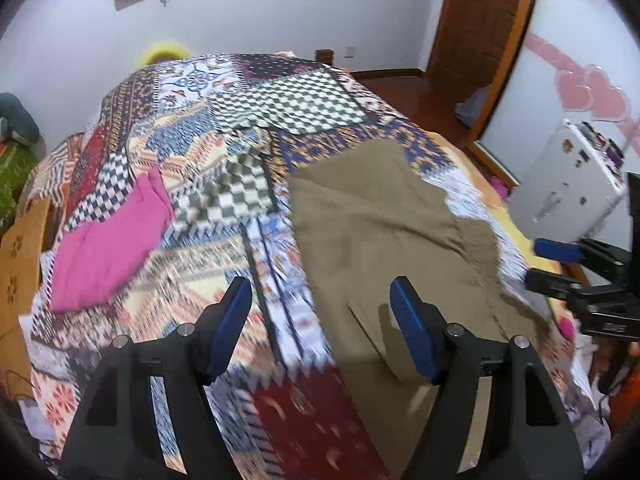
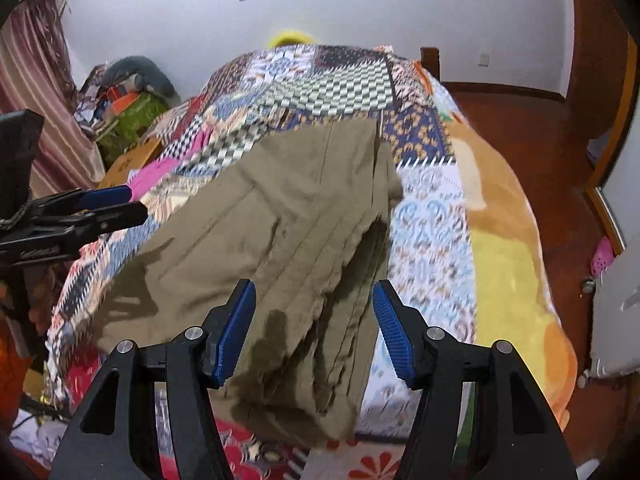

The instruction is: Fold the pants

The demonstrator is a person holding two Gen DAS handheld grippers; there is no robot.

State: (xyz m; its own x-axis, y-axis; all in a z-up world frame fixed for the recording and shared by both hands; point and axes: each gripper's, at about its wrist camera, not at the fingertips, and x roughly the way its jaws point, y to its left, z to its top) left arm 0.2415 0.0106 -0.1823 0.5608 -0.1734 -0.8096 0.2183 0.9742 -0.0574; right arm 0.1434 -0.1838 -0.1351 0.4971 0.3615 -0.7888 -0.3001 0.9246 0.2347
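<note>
Olive-brown pants (image 1: 384, 232) lie spread on a patchwork bedspread (image 1: 224, 152); in the right wrist view the pants (image 2: 280, 216) lie in layers with their near end over the bed's front edge. My left gripper (image 1: 322, 320) is open and empty above the pants' left edge. My right gripper (image 2: 314, 328) is open and empty above the near end of the pants. Each gripper shows in the other's view: the right one (image 1: 560, 264) at the right edge, the left one (image 2: 120, 204) at the left.
A folded pink garment (image 1: 108, 244) lies on the bed's left side. A white cabinet (image 1: 568, 180) and a wooden door (image 1: 476, 20) stand to the right. A cardboard box (image 1: 20, 260) and clutter (image 2: 128, 108) sit left of the bed. An orange-yellow blanket (image 2: 512, 260) covers the bed's right side.
</note>
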